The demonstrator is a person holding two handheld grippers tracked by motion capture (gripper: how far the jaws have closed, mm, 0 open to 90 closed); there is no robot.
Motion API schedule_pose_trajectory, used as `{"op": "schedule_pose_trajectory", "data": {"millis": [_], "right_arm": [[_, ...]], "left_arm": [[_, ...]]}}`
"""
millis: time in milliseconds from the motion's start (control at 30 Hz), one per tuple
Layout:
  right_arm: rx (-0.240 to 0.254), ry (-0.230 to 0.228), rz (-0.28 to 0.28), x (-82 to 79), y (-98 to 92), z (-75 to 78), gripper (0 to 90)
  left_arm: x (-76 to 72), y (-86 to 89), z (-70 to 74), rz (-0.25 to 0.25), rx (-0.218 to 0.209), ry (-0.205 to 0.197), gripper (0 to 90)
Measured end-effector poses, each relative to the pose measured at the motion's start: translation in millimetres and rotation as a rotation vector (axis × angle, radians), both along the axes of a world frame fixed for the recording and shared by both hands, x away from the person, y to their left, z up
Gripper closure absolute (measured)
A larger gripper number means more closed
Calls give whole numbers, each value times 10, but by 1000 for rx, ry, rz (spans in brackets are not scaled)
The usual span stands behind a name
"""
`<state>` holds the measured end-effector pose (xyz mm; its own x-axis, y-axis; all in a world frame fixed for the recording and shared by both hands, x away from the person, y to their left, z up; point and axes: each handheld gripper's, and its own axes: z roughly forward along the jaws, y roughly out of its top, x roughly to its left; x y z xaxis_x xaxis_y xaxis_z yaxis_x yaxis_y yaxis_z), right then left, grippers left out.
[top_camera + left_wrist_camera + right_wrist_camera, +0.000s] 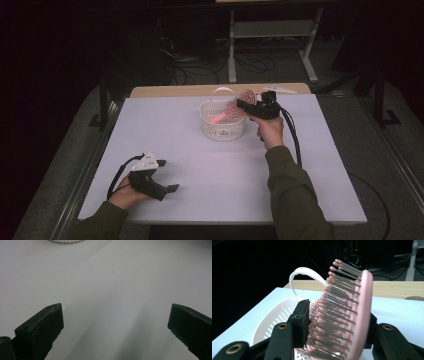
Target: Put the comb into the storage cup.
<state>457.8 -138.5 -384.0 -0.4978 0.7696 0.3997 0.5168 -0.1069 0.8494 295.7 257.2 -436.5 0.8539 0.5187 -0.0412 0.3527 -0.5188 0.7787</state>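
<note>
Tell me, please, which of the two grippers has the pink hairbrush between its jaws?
The right gripper, over the white basket, has the pink hairbrush between its jaws; the left gripper rests near the table's front edge with nothing between them.

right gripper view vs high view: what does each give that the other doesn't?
Right gripper view: the pink hairbrush's grey bristles one by one. The right gripper's jaws sit either side of the brush head, one pad at the bristle tips, the other behind its back.

High view: the left gripper open over the white table, both forearms in green sleeves, and floor cables beyond.

Both: the brush, the white slotted basket with its arched handle, and the wooden edge behind the table.
</note>
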Motion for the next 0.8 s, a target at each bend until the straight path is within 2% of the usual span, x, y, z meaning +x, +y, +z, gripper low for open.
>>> {"op": "schedule_pose_trajectory", "data": {"millis": [233,367,433,600,733,800], "right_arm": [[-39,-21,-23,-26,-15,16,443],[-53,-28,-52,-42,-43,25,336],[-50,-23,-47,-44,-62,19,290],[-91,-16,-46,-55,-73,21,165],[-124,-16,-27,-61,-77,30,51],[-138,-10,-16,-64,-82,31,24]], "left_arm": [[2,-2,-3,-2,3,1,0],[3,-2,-3,-3,0,2,0],[3,-1,-2,-3,-1,2,0],[7,-2,-4,-3,-1,4,0],[8,-2,-1,-1,-2,4,0],[12,0,-1,2,-6,5,0]]}}
